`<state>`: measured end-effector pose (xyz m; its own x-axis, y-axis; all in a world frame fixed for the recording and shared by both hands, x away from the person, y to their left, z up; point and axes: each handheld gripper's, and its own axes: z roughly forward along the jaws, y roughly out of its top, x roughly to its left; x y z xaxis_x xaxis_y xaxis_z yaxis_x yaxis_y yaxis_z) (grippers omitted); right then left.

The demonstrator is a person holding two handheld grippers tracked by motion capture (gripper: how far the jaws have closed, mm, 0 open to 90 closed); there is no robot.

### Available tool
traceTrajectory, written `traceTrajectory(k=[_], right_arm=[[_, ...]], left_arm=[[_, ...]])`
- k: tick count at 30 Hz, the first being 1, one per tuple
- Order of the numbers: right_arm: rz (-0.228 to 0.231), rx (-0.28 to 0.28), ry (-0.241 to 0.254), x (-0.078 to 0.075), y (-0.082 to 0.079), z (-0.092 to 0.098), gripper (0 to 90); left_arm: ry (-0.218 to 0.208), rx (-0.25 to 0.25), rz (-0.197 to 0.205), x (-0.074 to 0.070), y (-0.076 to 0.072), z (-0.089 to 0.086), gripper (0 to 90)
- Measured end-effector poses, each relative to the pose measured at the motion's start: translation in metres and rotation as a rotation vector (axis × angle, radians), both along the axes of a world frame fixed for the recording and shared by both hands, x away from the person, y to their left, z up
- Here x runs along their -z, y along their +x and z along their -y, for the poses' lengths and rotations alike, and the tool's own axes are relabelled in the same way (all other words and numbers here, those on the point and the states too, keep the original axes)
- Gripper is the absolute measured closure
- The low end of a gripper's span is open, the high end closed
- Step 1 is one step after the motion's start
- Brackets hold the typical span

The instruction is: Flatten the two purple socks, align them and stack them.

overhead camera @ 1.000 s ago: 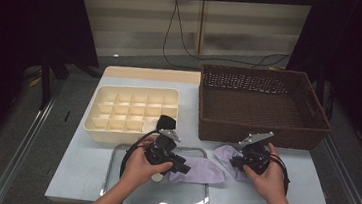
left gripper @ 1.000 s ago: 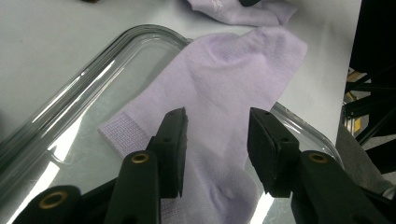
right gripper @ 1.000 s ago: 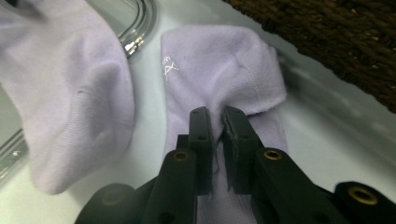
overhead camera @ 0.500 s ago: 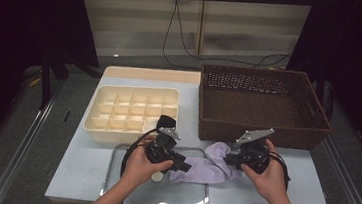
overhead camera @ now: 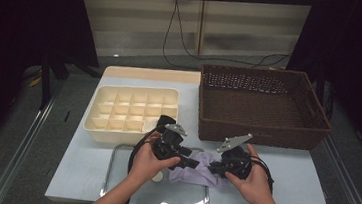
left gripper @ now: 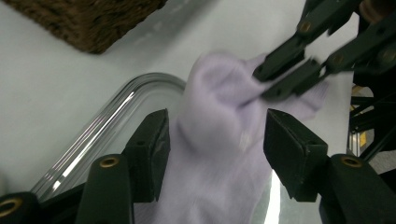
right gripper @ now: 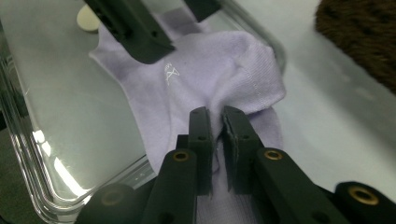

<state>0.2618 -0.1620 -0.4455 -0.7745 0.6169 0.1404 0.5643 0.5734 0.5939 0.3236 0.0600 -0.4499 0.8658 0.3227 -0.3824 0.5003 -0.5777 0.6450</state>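
- My right gripper (right gripper: 215, 122) pinches the lilac sock (right gripper: 205, 70).
- My left gripper (left gripper: 215, 135), jaws just opening, straddles it untouched.
- Clear tray (overhead camera: 121, 176) beneath; wicker basket (overhead camera: 261, 135) and divider box (overhead camera: 117, 121) behind.

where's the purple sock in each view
High view: the purple sock lies low in the middle, between the two grippers, partly on the clear tray.
Left gripper view: it fills the centre, between that gripper's parted jaws, its far end pinched by the right gripper.
Right gripper view: centre, a fold clamped in the jaws at the bottom.
Shared landmark: the brown wicker basket, top left in the left gripper view, top right in the right gripper view.
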Motion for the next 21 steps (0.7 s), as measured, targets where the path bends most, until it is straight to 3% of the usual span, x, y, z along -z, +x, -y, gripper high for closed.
traceTrajectory(k=[7,10,12,13,16,18,19,20,21], right_arm=[[0.011,0.0,0.009,0.001,-0.002,-0.003,80.7],[0.005,0.005,0.024,0.002,-0.002,-0.003,78.9],[0.009,0.007,0.02,0.002,-0.002,-0.002,76.7],[-0.001,0.015,0.023,0.002,-0.001,-0.002,73.9],[0.002,0.038,0.033,0.001,0.0,0.002,64.6],[0.015,0.055,0.036,-0.002,0.0,0.008,60.0],[0.013,0.071,0.026,-0.004,-0.001,0.011,57.1],[0.012,0.083,0.022,-0.005,-0.001,0.015,53.6],[0.007,0.094,0.026,-0.004,-0.001,0.018,53.3]], left_arm=[[0.059,0.042,-0.007,0.006,-0.001,0.01,64.7],[0.087,0.041,-0.054,0.004,-0.002,0.008,78.4],[0.094,0.053,-0.056,0.004,-0.001,0.006,85.8],[0.078,0.029,-0.069,0.003,-0.003,0.006,86.7],[0.079,0.029,-0.078,0.0,-0.004,0.005,87.5],[0.072,0.021,-0.073,-0.001,-0.005,0.003,87.5],[0.098,0.053,-0.064,-0.002,-0.003,0.001,87.5],[0.08,0.024,-0.066,-0.002,-0.005,0.002,87.5],[0.087,0.032,-0.063,-0.003,-0.005,0.001,87.5]])
